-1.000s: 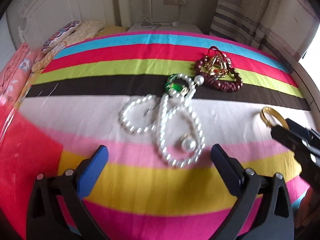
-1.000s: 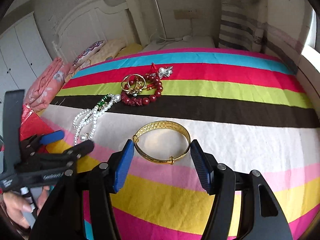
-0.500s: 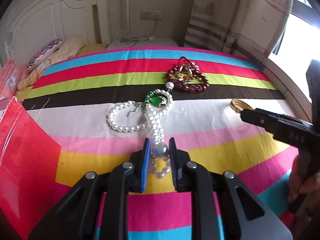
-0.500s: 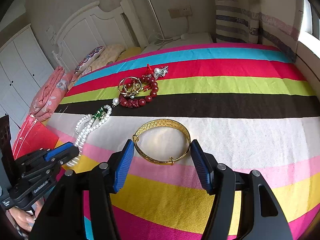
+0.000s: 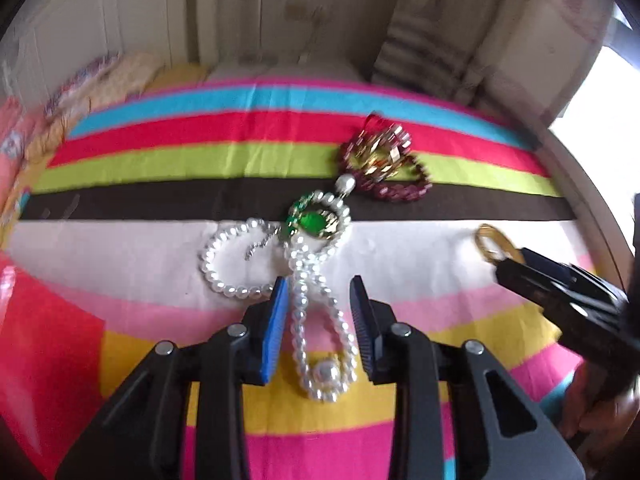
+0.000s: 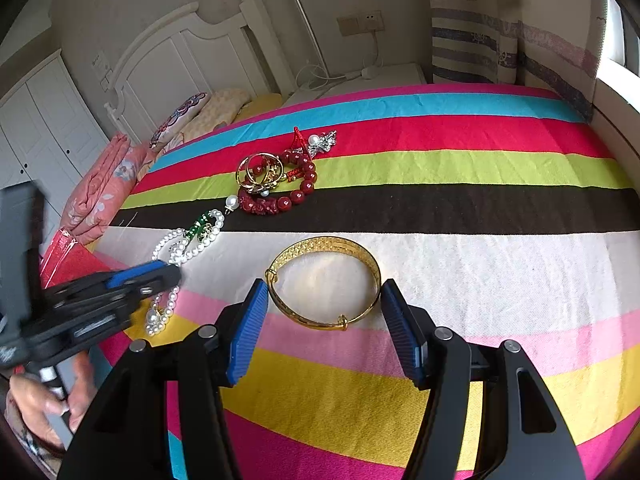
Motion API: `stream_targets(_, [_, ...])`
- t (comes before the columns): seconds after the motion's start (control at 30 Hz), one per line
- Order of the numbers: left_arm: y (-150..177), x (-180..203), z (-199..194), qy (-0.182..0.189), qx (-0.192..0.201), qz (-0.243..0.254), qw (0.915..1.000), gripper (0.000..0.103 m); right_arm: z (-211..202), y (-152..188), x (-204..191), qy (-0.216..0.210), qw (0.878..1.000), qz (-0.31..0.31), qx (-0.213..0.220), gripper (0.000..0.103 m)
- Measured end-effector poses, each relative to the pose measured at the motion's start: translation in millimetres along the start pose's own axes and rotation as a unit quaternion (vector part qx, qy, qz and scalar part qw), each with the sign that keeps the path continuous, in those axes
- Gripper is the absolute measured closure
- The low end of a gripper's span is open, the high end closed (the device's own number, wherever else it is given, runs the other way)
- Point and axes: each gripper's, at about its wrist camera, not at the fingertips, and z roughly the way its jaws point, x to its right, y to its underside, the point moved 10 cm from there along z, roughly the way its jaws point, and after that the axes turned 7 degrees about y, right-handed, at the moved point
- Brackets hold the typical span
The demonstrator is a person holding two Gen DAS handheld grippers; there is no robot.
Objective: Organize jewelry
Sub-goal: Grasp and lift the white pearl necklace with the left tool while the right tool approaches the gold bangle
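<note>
Half a second ago my left gripper [image 5: 318, 312] was pinched shut on the pearl necklace [image 5: 316, 304]. Now its two fingers are apart, and the necklace lies loose between them on the striped bed [image 6: 480, 264]. So I think my grab did not hold, and I must try again. My right gripper [image 6: 324, 320] stays wide open, holding nothing, with the gold bangle [image 6: 324, 280] lying flat just in front of it.
</note>
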Motion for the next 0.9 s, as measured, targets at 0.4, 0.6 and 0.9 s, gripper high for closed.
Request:
stream_targets(0.4, [-51,31,-117,0.088,0.138,-0.004,0.9865,0.096,-10,-1,-1,-0.019,1.0,0.008,0.021,0.044])
stream_targets(0.6, [-71,46,-173,0.117,0.175,0.012,0.9775,0.096,-22,-5,-11,-0.043,0.998,0.002,0.043,0.044])
stream_targets(0.9, [-122,40,-240,0.087,0.219,0.049,0.9706,0.096,-38,-20,-20,-0.065,0.996,0.01,0.054,0.052])
